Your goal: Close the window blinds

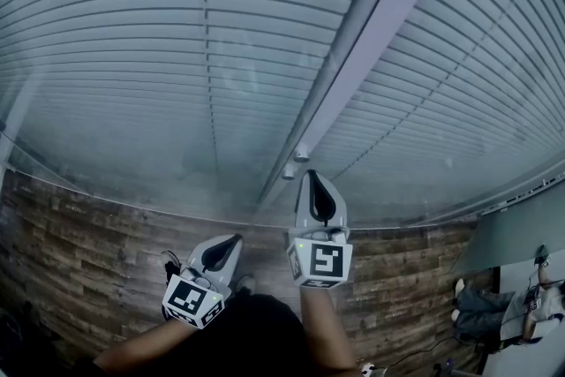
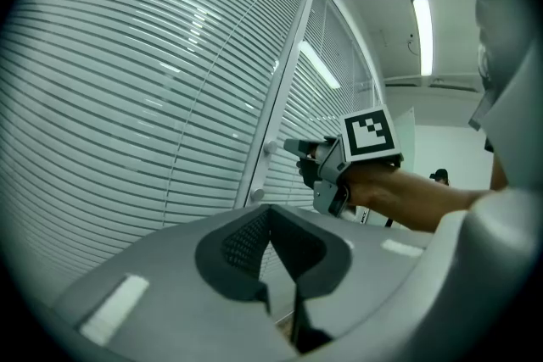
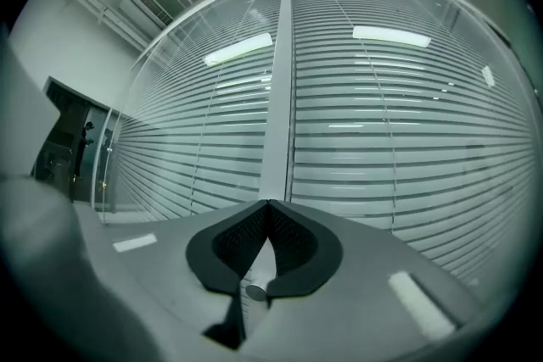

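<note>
the blinds (image 1: 132, 57) hang behind glass on both sides of a white post (image 1: 371, 40). thin dark gaps show between the slats, so they look not yet closed. the step in hand seems to be getting hold of one of the two small knobs (image 1: 302, 153) on that post, which probably tilt the slats. the right gripper (image 1: 311, 177) points level at the post with its tip just beside the upper knob. its fingers (image 3: 237, 243) are pressed together, and though a knob shows low in the gap between them, nothing looks pinched. the left gripper (image 2: 270, 209) hangs back, its fingers together and empty. next, the right fingers likely need to part, settle around a knob and twist it. there is no counter here, only a wood-patterned floor (image 1: 79, 252) below, ceiling light strips (image 2: 422, 34) overhead, and a seated person (image 1: 481, 300) far off to the right.
</note>
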A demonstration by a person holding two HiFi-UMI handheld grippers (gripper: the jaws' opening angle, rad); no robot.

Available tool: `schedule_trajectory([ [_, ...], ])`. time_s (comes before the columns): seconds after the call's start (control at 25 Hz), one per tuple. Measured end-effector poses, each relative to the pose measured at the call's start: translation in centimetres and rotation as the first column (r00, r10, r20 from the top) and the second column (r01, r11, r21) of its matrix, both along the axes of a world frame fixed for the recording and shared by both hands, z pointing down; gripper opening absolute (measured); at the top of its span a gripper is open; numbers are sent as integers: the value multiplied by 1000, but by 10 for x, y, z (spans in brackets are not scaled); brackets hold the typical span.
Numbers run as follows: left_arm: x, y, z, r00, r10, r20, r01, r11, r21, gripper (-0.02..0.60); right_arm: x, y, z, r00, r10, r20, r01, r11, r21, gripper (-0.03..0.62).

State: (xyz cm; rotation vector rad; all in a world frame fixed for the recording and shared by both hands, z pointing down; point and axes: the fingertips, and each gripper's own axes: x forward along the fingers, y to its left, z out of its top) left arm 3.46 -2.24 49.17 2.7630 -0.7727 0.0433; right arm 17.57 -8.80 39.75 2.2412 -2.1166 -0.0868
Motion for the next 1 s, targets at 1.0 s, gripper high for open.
schedule_trajectory([
  [1.0,-6,4,-32,1000,-24,-1,24,998,64,0,-24,18,-30,998,-45,-35,47,997,56,0],
])
